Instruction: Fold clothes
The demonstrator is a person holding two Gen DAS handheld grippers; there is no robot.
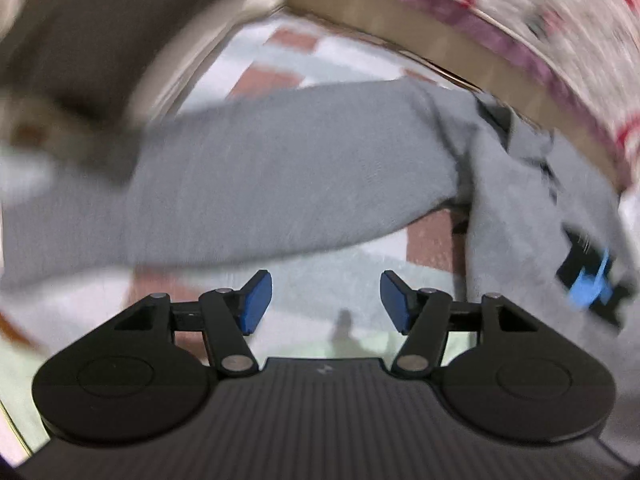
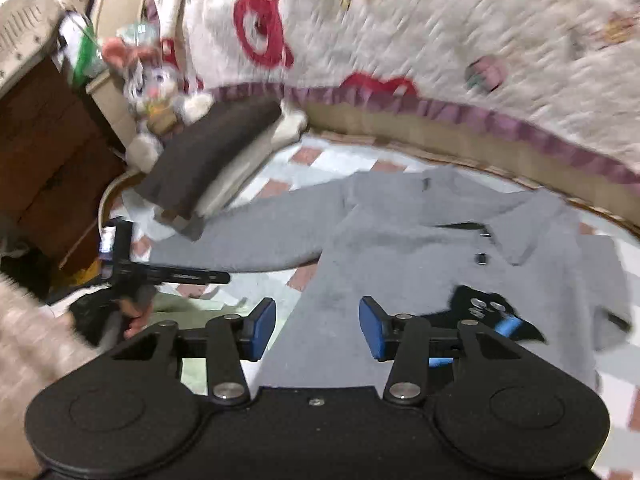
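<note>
Both grippers agape; only right view shows plush rabbit (image 2: pixel 154 80)

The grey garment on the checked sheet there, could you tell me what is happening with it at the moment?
A person with a gripper in each hand is folding clothes. The grey garment lies spread on the checked sheet, one sleeve stretched out to the side. The right gripper hovers open over its body. The left gripper is open too, near the sleeve, holding nothing. No fold is visible yet; both views are motion-blurred.
</note>
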